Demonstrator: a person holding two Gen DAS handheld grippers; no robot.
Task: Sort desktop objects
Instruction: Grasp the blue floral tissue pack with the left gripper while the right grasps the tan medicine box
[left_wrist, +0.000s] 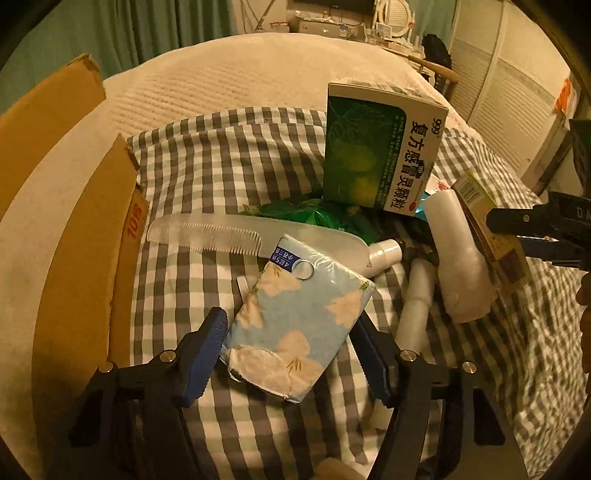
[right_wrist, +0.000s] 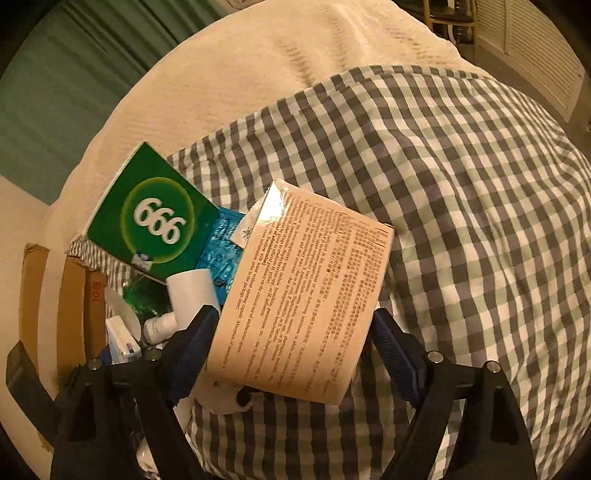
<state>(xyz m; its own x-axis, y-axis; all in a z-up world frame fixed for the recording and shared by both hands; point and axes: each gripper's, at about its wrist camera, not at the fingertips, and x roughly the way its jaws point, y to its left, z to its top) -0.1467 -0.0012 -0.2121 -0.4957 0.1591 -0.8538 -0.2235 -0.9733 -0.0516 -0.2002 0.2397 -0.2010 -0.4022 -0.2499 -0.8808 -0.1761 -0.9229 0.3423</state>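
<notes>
While both tongs straddle something, neither pair visibly bites yet.

Left tongs (left_wrist: 286, 349) stand wide, with the tissue pack (left_wrist: 295, 325) lying between the blue pads: the left pad touches or nearly touches the pack's edge, the right pad sits just beside its far edge, and the pack's long axis runs straight ahead, tilted a little rightward. Just beyond its far end lie the comb (left_wrist: 221, 232) crosswise and the green box (left_wrist: 380, 155) upright farther on. Right tongs (right_wrist: 291, 345) are also spread, around the beige box (right_wrist: 310, 295), whose long axis points forward-left; whether the pads press it I cannot tell. To the left of these tongs, the carton (left_wrist: 70, 280) seems the likely bin, nearer the left hand.
</notes>
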